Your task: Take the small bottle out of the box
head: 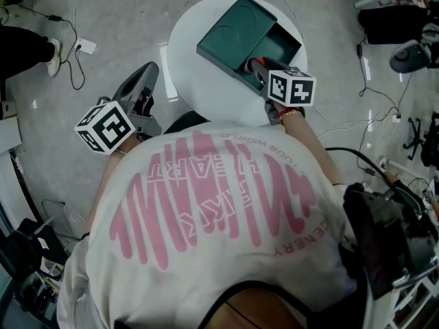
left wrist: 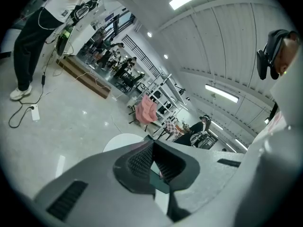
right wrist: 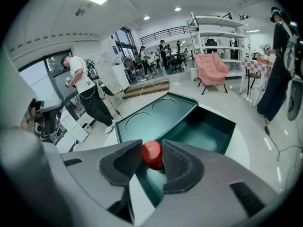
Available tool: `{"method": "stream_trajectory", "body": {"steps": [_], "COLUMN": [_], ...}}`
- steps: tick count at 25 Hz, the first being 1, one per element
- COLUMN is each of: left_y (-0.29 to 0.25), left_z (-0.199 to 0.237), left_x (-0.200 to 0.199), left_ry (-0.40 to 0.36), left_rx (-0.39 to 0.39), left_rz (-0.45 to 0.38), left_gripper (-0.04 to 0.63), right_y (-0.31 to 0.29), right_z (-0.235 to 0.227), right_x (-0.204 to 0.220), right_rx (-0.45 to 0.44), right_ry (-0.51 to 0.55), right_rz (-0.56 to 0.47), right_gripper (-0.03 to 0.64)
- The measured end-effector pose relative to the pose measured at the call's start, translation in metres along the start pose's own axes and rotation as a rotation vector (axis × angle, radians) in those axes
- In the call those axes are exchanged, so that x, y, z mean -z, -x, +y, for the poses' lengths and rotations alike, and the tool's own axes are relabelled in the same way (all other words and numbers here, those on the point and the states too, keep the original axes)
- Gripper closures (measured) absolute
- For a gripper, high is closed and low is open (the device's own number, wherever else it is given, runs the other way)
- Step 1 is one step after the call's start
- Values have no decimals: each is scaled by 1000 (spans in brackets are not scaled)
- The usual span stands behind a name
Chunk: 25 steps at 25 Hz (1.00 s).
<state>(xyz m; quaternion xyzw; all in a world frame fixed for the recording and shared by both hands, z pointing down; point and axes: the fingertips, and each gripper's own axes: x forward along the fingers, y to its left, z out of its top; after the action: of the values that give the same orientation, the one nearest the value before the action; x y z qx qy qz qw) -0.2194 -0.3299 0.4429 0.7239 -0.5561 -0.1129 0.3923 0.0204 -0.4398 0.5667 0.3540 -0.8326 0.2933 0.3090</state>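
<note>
A dark green box (head: 282, 46) stands on the round white table (head: 199, 81), its lid (head: 233, 29) slid off to the left. At the box's near corner my right gripper (head: 251, 67) points down into it. In the right gripper view the small bottle's red cap (right wrist: 152, 154) fills the gap between the two pads of the right gripper (right wrist: 152, 156), over the box's (right wrist: 208, 131) near edge; the bottle's body is hidden. My left gripper (head: 147, 71) hangs off the table's left side above the floor, with nothing in it. In its own view the left gripper (left wrist: 154, 148) has its tips together.
Cables and a power strip (head: 86, 45) lie on the floor at the left, near a person's shoe (head: 53, 57). Dark equipment (head: 391, 232) crowds the lower right. A person (right wrist: 87, 91) stands left of the table, and a pink armchair (right wrist: 211, 67) is behind it.
</note>
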Motion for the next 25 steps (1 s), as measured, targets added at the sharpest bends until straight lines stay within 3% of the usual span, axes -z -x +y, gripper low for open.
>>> {"method": "stream_trajectory", "body": {"steps": [4, 9, 14, 25], "left_y": [9, 34, 46, 67], "left_z": [-12, -20, -33, -39], "left_x": [8, 14, 32, 50], "left_ry": [1, 68, 86, 101], "left_rx": [-34, -56, -95, -149], "left_rz": [-31, -78, -100, -129], "left_gripper": [588, 588, 588, 588], "right_y": [5, 5, 8, 15], "right_z": [-7, 1, -4, -14], "right_x": [2, 3, 4, 4], "right_rx": [-36, -47, -66, -43], "right_ry": [8, 58, 84, 58], "right_rz": [-5, 14, 20, -12], "right_gripper": [486, 488, 488, 492]}}
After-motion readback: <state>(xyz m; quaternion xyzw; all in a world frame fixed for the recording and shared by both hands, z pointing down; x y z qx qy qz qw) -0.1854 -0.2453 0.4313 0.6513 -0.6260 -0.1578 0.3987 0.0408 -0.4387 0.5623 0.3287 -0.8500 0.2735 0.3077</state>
